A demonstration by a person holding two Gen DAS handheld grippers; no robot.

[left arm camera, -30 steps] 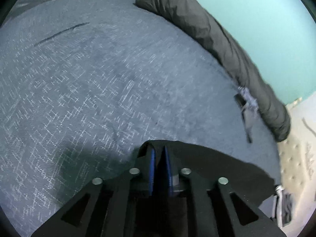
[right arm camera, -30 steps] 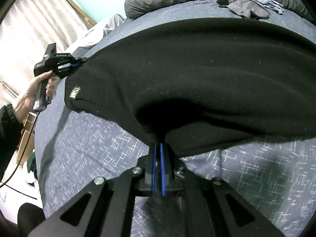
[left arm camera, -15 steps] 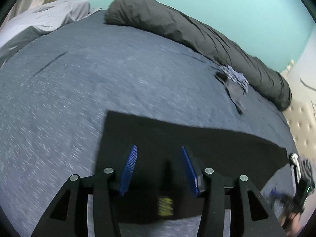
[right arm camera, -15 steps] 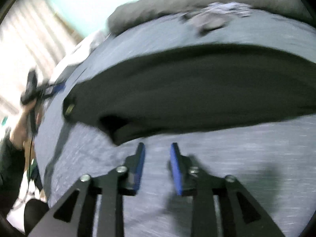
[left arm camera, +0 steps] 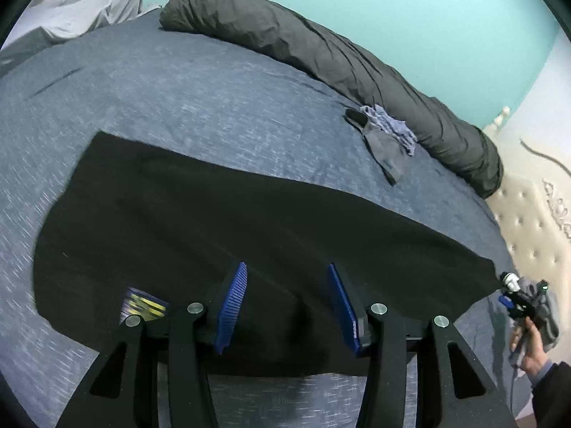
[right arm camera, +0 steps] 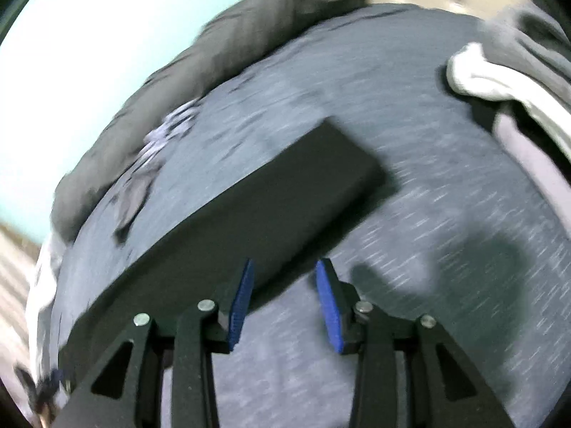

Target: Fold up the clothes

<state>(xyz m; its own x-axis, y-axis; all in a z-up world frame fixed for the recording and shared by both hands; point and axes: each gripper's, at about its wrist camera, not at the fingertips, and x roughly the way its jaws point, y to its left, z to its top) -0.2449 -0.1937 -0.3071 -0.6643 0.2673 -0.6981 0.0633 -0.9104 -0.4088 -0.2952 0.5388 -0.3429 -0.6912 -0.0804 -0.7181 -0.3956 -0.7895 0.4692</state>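
Flat and matte, a black garment point(left arm camera: 221, 221) lies folded into a long band on a blue-grey, flecked woven bedspread point(left arm camera: 178, 92), directly ahead of and beneath the left gripper point(left arm camera: 287, 301), whose ribbed blue pads stand parted and empty above the cloth; a small yellow-striped label point(left arm camera: 144, 306) shows at the near hem, left of the claw. Seen from the right gripper point(right arm camera: 283, 297), the same dark band point(right arm camera: 257, 214) runs ahead and to its left, one squared end showing, the jaws opening with nothing between them. Beyond the garment, a crumpled grey item point(left arm camera: 387, 141) rests against a rolled charcoal duvet point(left arm camera: 321, 57) under a turquoise wall point(left arm camera: 410, 7); pale clothes point(right arm camera: 499, 85) lie to the right claw's far right
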